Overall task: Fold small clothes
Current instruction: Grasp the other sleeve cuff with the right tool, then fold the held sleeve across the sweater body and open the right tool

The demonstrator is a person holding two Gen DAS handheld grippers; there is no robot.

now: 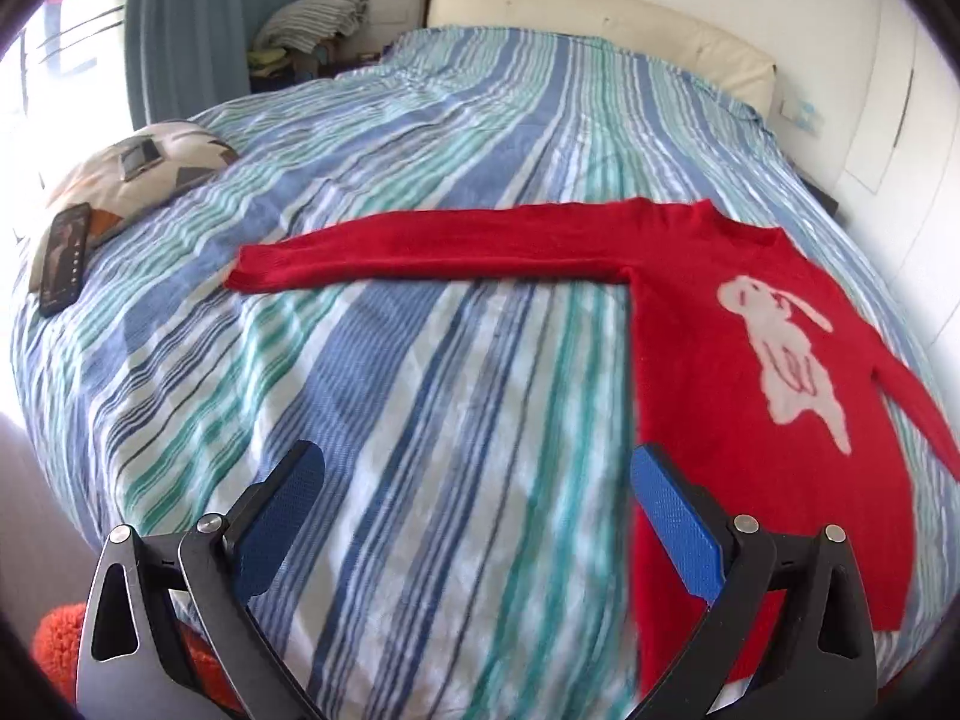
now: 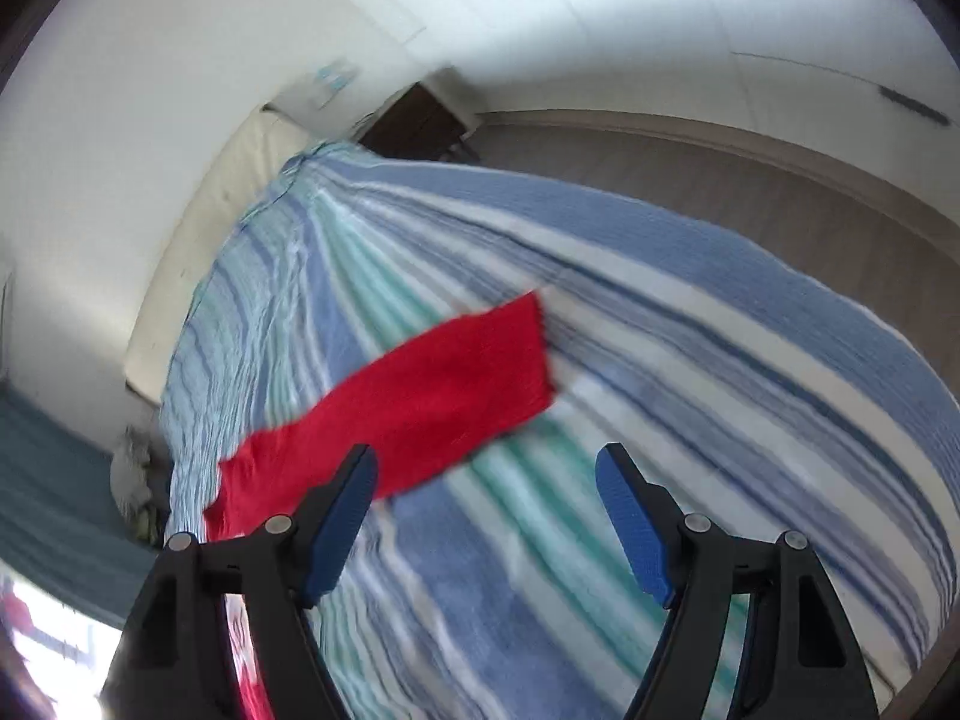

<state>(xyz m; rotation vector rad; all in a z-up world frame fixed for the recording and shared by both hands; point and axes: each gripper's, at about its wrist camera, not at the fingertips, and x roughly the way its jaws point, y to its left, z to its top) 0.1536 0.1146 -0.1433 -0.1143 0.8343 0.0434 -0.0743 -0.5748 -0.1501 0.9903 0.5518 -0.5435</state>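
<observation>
Home bedroom: a bed (image 1: 420, 312) under a blue, teal and white striped cover, cream padded headboard (image 1: 600, 24) at 12 o'clock, blue curtain (image 1: 210, 18) by the window at 10 o'clock, white wardrobe doors (image 1: 894, 96) at 2 o'clock.

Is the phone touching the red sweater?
Apart. The left wrist view shows the phone on the pillow, with striped bedcover between it and the sweater's cuff.
</observation>
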